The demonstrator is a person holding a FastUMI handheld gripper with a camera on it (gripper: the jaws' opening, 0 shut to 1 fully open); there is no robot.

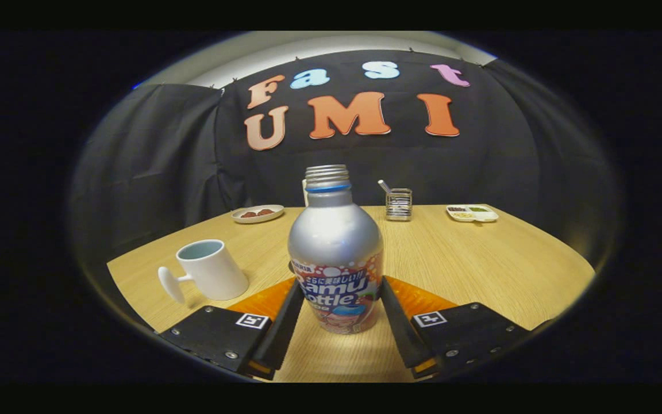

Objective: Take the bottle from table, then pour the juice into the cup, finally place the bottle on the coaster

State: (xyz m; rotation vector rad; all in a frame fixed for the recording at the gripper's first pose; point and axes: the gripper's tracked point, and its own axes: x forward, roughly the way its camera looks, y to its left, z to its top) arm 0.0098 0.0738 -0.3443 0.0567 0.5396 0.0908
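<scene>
A silver bottle [335,253] with a colourful label, a blue neck ring and an open threaded mouth stands upright between my fingers. My gripper [339,283] is shut on it, one finger pressing on each side of the label. An orange coaster [262,300] lies on the wooden table [480,259] just behind the bottle's lower part, showing on both sides past the fingers. A white cup [211,269] stands to the left of the bottle, its handle pointing left and toward me; its inside looks pale. I cannot tell whether the bottle rests on the table or hangs slightly above it.
Along the table's far edge stand a small plate [257,213] with reddish food, a wire holder [398,204] with a utensil in it, and a white divided tray [472,213]. Black cloth walls close off the booth behind the table.
</scene>
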